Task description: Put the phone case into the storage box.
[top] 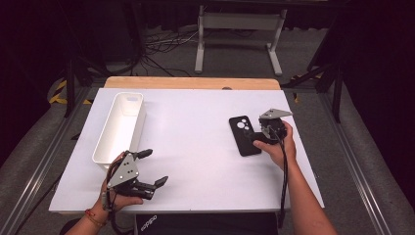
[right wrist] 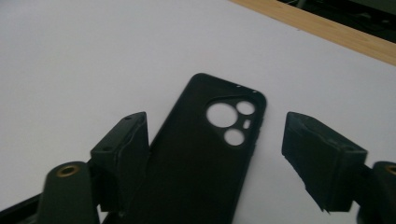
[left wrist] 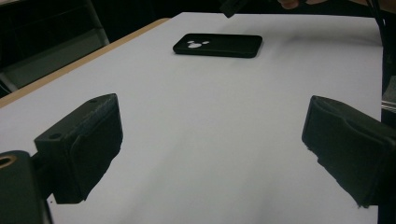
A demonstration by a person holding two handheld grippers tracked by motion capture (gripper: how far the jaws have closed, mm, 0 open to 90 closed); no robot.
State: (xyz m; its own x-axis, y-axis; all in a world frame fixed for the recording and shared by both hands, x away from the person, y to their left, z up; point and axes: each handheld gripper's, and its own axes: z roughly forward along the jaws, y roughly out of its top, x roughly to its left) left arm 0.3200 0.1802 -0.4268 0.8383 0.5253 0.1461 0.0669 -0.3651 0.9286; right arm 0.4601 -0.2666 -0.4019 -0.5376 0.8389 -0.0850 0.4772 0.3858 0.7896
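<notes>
The flat black rubber phone case (right wrist: 205, 154) lies released between the right gripper (right wrist: 217, 158)'s open jaws, the white plastic bin (top: 120, 128) unfilled.

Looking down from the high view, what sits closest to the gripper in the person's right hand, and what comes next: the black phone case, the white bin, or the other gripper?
From the right gripper:
1. Black phone case, right beside it, on its left.
2. Left gripper, at the table's near left corner.
3. White bin, along the left side.
The last two lie about equally far, too close to rank firmly.
</notes>
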